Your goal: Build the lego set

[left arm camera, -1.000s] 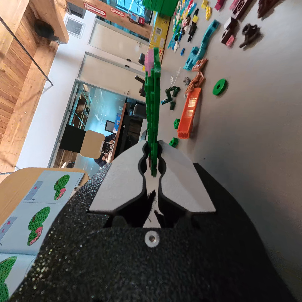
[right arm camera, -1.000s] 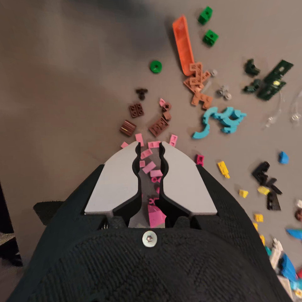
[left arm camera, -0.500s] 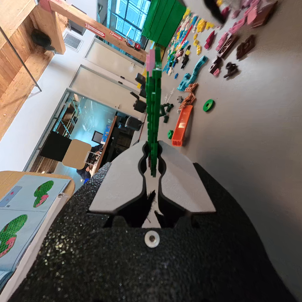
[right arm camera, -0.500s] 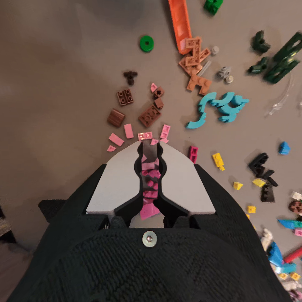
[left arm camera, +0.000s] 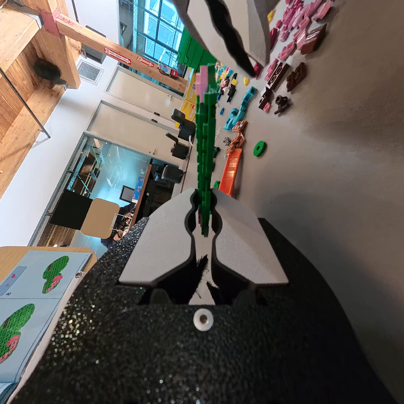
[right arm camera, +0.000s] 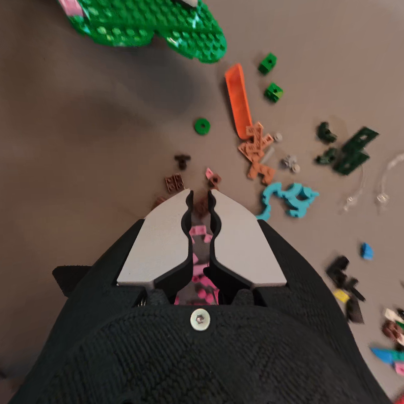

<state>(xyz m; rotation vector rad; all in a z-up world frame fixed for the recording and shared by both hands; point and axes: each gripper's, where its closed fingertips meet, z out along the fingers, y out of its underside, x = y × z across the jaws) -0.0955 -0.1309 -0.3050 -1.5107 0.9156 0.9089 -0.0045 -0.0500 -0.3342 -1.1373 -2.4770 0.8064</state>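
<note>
My left gripper point(left arm camera: 204, 194) is shut on the edge of a green plate build point(left arm camera: 204, 142), held edge-on above the grey table, with a pink brick point(left arm camera: 202, 84) at its far end. The build also shows at the top of the right wrist view point(right arm camera: 153, 28), blurred. My right gripper point(right arm camera: 200, 192) is open with a narrow gap and hovers over loose pink pieces point(right arm camera: 197, 231) and a brown piece point(right arm camera: 201, 205) seen through the gap. I see nothing gripped in it. The right gripper also shows at the top of the left wrist view point(left arm camera: 251, 67).
Loose pieces lie on the table: an orange piece point(right arm camera: 237, 98), a green round piece point(right arm camera: 202, 126), teal curved pieces point(right arm camera: 288, 199), dark green pieces point(right arm camera: 349, 153), brown pieces point(right arm camera: 173, 182). An instruction booklet point(left arm camera: 32, 295) lies at the left. Spacing between my two grippers at the tips: around 12 cm. The orange piece point(right arm camera: 237, 98) lies around 7 cm away from my left fingertips. Look for it in the left wrist view point(left arm camera: 230, 174) too.
My right gripper moved forward from the pink pieces toward the brown ones, and its gap narrowed. It now shows at the top of the left view. The green build entered the right view.
</note>
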